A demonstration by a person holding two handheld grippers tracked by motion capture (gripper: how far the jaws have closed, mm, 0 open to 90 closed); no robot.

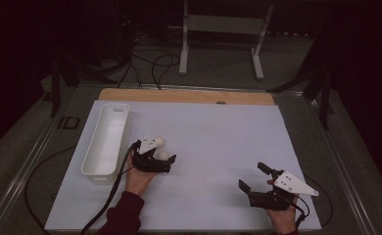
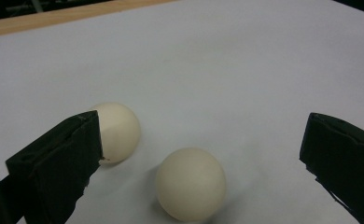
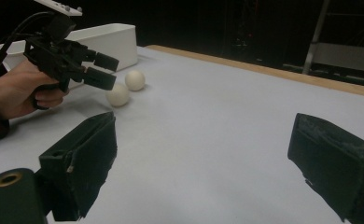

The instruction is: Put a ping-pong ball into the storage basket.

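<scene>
Left tongs [image 2: 196, 154], jaws spread wide, bracket the nearer cream round ball [image 2: 190, 183] on the white surface [image 2: 245, 70]; nothing gripped. Second cream ball [image 2: 118, 130] lies just beside. Right tongs [image 3: 203, 163] spread wide, empty.

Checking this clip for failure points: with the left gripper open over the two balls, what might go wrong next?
1. The nearer ball lies loose on the smooth white sheet between the left gripper's wide-open jaws; an off-centre close could squirt it away.
2. The farther ball sits right beside the left jaw, so closing may nudge it and send it rolling.
3. The white bin has a raised wall; a low carry could clip it.
</scene>
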